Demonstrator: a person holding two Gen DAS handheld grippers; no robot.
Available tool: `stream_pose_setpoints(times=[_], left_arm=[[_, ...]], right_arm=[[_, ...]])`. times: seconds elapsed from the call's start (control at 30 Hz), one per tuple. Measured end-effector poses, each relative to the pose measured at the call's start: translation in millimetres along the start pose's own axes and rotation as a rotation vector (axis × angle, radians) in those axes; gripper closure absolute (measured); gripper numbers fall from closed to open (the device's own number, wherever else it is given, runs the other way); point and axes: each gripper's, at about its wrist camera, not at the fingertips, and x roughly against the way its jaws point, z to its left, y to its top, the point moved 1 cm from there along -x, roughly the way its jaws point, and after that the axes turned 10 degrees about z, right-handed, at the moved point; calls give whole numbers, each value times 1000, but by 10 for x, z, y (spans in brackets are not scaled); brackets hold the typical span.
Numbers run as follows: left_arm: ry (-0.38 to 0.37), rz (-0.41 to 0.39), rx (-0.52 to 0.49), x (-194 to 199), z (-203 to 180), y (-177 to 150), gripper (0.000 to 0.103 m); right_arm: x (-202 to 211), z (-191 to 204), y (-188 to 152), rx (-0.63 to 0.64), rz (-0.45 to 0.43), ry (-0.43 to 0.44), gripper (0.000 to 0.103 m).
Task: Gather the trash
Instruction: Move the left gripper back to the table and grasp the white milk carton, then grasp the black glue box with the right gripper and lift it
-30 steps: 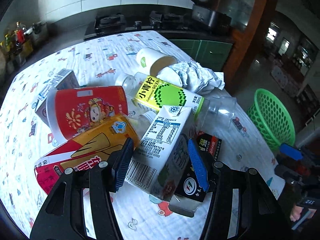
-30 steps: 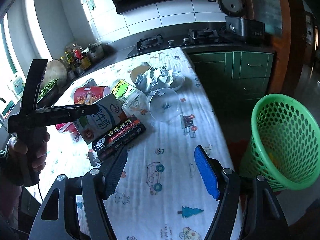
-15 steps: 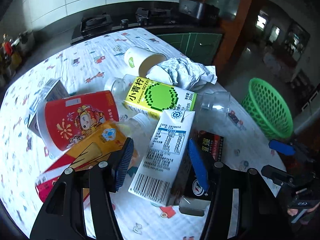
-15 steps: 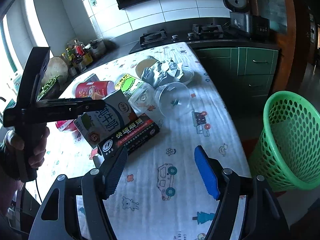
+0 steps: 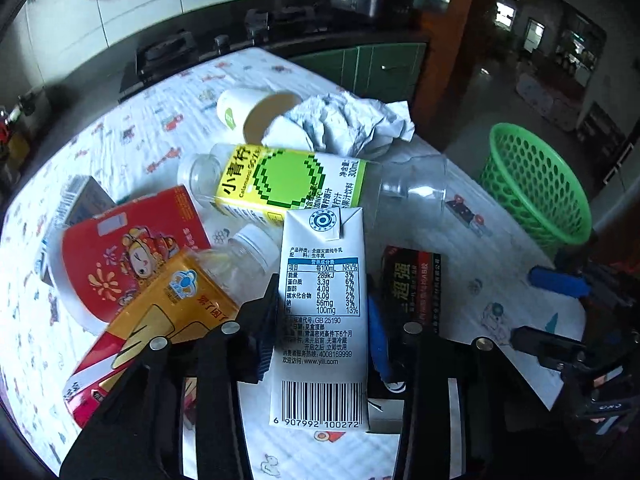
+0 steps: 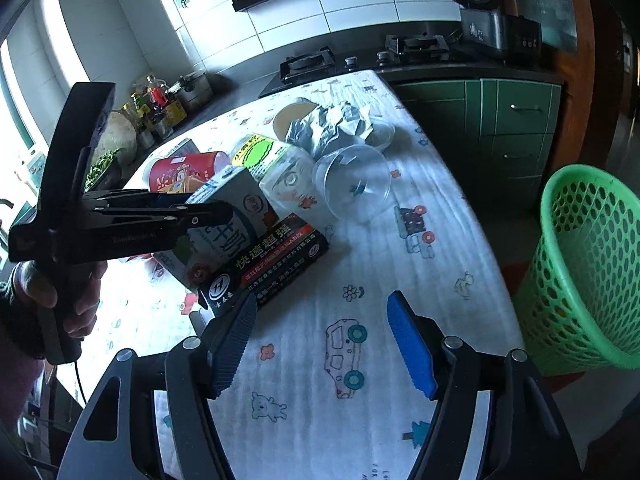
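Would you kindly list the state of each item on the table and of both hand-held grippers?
Left hand-held gripper: jaws closing on the milk carton.
Milk carton: between the pads.
Right hand-held gripper: open, empty.
Paper cup: tipped over, empty.
Green-label bottle: lying down.
Paper: crumpled.
Green basket: upright beside the table.

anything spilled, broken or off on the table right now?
No spill visible. The trash is a jumbled heap: the lime-label bottle, paper cup and red cup all lie on their sides, beside crumpled paper. The left hand-held gripper is closing around the milk carton, which is tilted.
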Motion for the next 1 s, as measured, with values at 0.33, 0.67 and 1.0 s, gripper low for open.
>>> stream_pose_setpoints(times=[0.33, 0.67, 1.0], left_arm=[[34, -137, 43, 520, 121, -84, 65], [60, -199, 63, 762, 282, -203, 65], [51, -202, 82, 764, 436, -281, 65]], right_arm=[[-332, 48, 98, -79, 93, 123, 59], [-560, 203, 256, -147, 143, 185, 57], [-667, 318, 382, -182, 118, 137, 74]])
